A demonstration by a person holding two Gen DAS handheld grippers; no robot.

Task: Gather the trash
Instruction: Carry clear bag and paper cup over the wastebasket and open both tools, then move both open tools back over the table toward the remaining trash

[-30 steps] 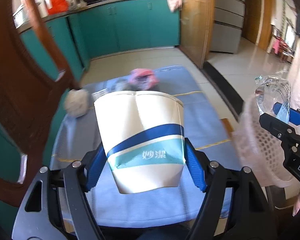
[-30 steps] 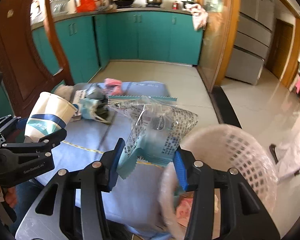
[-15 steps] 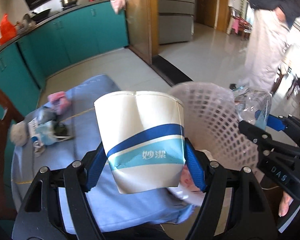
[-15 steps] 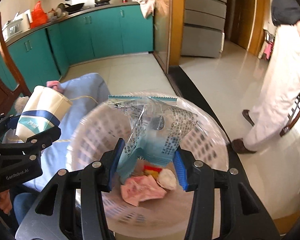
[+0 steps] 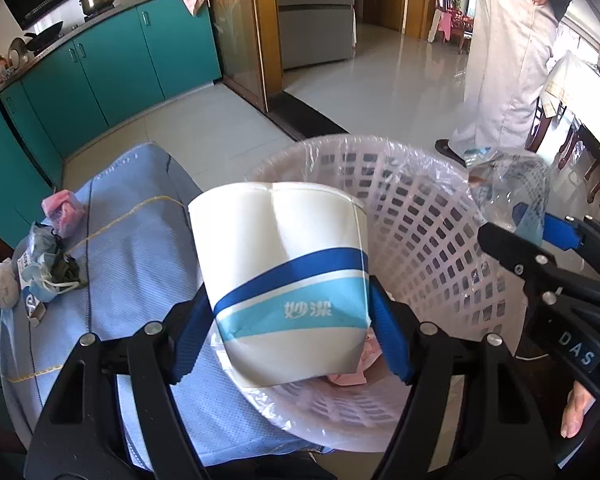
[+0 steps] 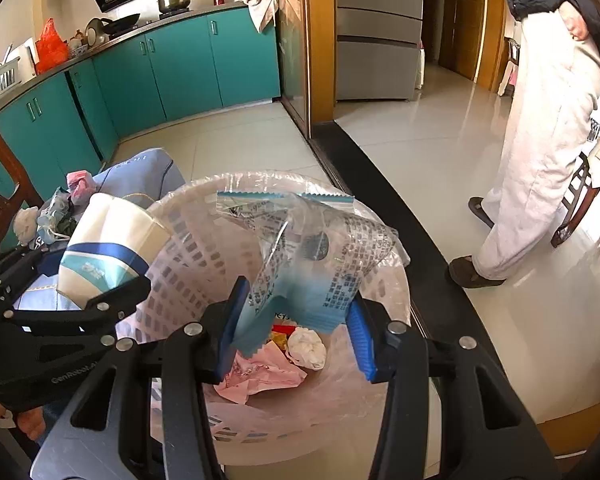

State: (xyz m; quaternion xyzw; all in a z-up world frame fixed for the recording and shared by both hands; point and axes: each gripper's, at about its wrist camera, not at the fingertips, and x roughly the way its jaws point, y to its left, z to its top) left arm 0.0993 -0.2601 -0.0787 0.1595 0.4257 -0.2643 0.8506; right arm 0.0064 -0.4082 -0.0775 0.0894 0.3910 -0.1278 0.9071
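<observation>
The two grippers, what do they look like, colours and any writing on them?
Both are matte black plastic frames with triangular cut-outs and silver screw heads. The left gripper and right gripper have ribbed blue pads lining their fingers. White lettering marks their sides: "DAS" on the right one in the left wrist view, "GenRobot.AI" on the left one in the right wrist view. No cables show.

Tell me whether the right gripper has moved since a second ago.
Yes. The right gripper, shut on the plastic bag, has swung from over the blue tablecloth to above the waste basket.
</observation>
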